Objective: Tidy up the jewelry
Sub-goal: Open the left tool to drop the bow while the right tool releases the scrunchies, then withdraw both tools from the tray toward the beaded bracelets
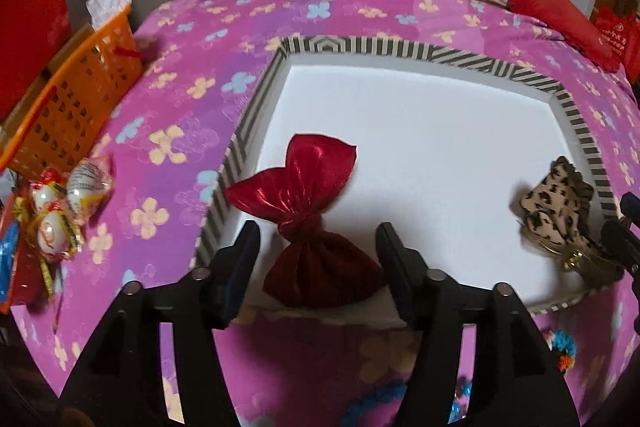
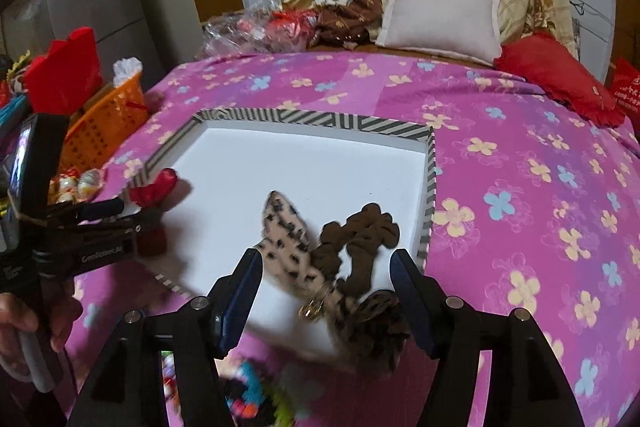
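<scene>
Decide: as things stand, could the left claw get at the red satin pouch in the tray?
Probably yes. The left claw stands open with the red pouch already between its fingers, and nothing blocks it inside the striped tray.

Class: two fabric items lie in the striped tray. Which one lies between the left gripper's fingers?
The red pouch, shiny and tied at its neck; the leopard scrunchie lies at the tray's other side.

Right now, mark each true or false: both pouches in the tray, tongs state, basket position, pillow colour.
1. The red pouch lies in the striped tray. True.
2. The left tongs are clamped on the red pouch. False: open, pads clear of it.
3. The leopard scrunchie lies in the tray. True.
4. The orange basket sits inside the tray. False: it stands left of the tray, at the bed's edge.
5. The right tongs are shut. False: open.
</scene>
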The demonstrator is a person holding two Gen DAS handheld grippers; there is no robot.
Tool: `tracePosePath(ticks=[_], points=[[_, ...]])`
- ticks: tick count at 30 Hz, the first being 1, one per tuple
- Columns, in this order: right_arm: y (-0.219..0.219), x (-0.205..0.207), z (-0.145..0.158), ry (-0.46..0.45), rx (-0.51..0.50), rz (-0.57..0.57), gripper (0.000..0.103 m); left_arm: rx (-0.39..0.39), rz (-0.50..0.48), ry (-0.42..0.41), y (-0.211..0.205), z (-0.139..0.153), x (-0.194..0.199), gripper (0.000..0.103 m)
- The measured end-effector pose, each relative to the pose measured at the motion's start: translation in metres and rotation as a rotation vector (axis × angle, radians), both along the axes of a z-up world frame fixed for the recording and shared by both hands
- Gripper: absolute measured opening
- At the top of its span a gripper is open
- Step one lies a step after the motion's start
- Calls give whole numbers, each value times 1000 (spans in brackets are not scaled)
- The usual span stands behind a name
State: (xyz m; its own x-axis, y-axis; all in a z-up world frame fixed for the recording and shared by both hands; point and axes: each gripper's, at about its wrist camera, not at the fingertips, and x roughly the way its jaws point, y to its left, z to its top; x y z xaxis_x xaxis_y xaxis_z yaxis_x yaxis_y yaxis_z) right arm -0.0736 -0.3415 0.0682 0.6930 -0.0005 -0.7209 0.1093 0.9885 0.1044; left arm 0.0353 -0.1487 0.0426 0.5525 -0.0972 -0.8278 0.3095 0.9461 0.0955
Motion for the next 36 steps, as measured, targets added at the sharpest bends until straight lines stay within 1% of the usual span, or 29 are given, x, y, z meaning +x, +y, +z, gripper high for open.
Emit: tracePosePath(ticks=[4, 5, 6, 7, 13, 17, 23, 27, 32, 36], points=[[12, -25, 12, -35, 2, 12, 65, -2, -13, -60, 4, 18, -21, 64], [16, -32, 15, -43, 4, 14, 67, -3, -14, -73, 5, 23, -28, 64], [18, -36, 16, -46, 6, 15, 70, -6, -14, -78, 7, 25, -32, 64], [21, -42, 18, -50, 4, 14, 71, -12, -13, -83, 9, 29, -38, 64], [33, -69, 23, -52, -8, 7, 71, -32, -7, -107, 19, 41, -72, 64], [36, -85, 21, -49, 15, -7, 71, -47, 0, -100, 27, 41, -95, 64], [45, -103, 15, -27, 20, -14, 71, -41, 15, -96, 35, 35, -119, 64], [49, -115, 13, -27, 28, -20, 71, -42, 25, -97, 41, 33, -133, 64], [53, -125, 9, -13, 29, -24, 71, -65, 38, -80, 49, 31, -146, 64], [53, -133, 7, -10, 39, -29, 71, -63, 43, -85, 53, 30, -155, 64]])
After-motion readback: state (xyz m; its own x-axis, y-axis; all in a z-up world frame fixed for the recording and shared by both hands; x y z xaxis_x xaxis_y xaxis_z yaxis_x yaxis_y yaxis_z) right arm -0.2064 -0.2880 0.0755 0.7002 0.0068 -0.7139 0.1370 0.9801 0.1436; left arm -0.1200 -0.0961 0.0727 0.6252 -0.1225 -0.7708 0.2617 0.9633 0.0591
